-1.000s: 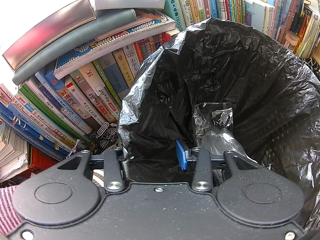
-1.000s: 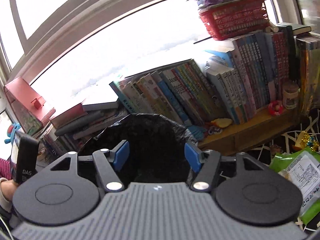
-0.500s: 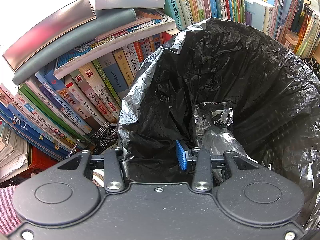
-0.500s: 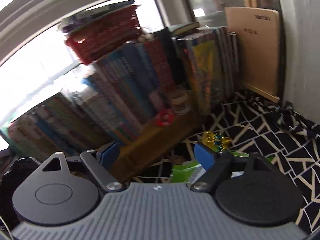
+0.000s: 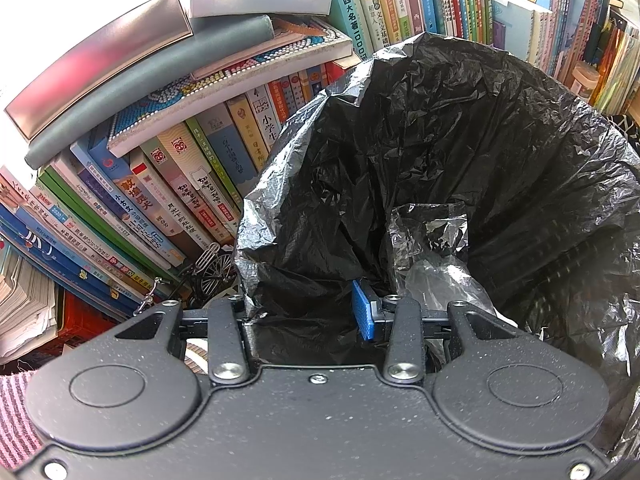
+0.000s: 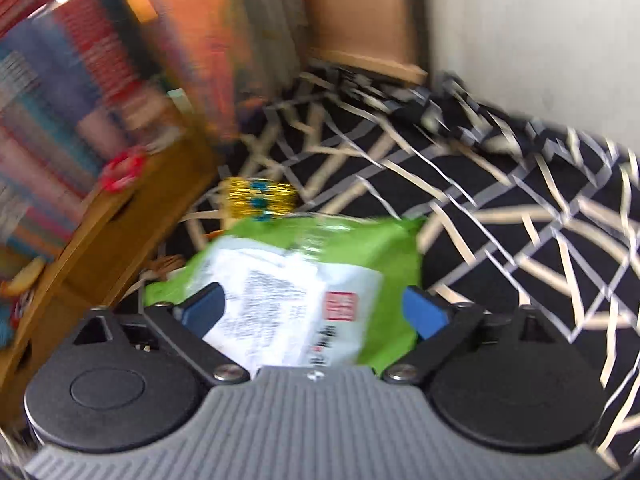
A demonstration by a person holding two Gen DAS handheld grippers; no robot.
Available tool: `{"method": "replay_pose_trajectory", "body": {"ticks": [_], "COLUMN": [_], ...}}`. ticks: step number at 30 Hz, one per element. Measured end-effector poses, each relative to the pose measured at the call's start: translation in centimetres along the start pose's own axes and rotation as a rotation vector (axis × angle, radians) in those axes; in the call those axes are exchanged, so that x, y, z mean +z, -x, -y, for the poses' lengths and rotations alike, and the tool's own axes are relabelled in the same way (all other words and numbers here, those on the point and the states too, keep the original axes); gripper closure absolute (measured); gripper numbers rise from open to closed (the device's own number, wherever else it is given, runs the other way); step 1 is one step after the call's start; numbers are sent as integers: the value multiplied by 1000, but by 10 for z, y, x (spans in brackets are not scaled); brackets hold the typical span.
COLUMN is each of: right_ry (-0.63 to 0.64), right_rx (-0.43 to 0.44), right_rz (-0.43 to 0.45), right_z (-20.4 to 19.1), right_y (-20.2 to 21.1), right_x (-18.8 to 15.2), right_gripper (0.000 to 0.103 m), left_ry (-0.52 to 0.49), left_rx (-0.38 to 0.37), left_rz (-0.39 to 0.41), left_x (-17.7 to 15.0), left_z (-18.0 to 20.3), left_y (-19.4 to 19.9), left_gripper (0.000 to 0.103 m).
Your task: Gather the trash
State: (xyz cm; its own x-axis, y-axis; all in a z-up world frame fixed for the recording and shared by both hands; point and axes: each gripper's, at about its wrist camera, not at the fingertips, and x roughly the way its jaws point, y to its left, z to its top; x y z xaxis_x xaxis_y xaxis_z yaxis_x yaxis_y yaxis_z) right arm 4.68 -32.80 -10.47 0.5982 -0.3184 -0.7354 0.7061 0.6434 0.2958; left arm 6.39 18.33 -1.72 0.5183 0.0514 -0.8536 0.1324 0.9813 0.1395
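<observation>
Already a crumpled clear plastic film (image 5: 432, 248) is seen lying inside the black plastic trash bag (image 5: 460, 140), so part of the collecting appears done. The near rim of that bag is pinched by the left gripper (image 5: 308, 312), closed on it and holding the mouth open. Outside the bag, a green and white snack packet (image 6: 320, 280) is left to be picked up; it lies on the black cloth with pale crossing lines (image 6: 500, 208). The right gripper (image 6: 312, 312) is seen with its jaws opening wide, the packet between them but not yet pressed. Beyond the packet a small gold foil wrapper (image 6: 260, 198) is also left. Rows of upright books (image 5: 180, 184) crowd the bag closely, and a wooden shelf edge (image 6: 100, 232) stands just beside the packet, narrowing the approach.
</observation>
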Motion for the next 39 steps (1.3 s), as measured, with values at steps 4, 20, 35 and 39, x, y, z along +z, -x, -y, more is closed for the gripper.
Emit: {"method": "replay_pose_trajectory", "body": {"ticks": [4, 20, 35, 39], "right_ry": [-129, -120, -10, 41], "right_rx": [4, 137, 61, 60], "right_rz": [-73, -211, -196, -196], "right_z": [27, 15, 0, -15], "right_y": [-18, -25, -45, -37], "right_x": [-3, -10, -21, -24], "right_gripper": [0, 55, 9, 46], "left_ry": [-1, -5, -6, -7], "left_rx": [2, 4, 0, 1], "left_rz": [-1, -7, -8, -8], "left_x": [-1, 0, 0, 0], "left_z": [0, 1, -1, -1], "left_y": [0, -4, -4, -4], "left_gripper": [65, 64, 64, 64]}}
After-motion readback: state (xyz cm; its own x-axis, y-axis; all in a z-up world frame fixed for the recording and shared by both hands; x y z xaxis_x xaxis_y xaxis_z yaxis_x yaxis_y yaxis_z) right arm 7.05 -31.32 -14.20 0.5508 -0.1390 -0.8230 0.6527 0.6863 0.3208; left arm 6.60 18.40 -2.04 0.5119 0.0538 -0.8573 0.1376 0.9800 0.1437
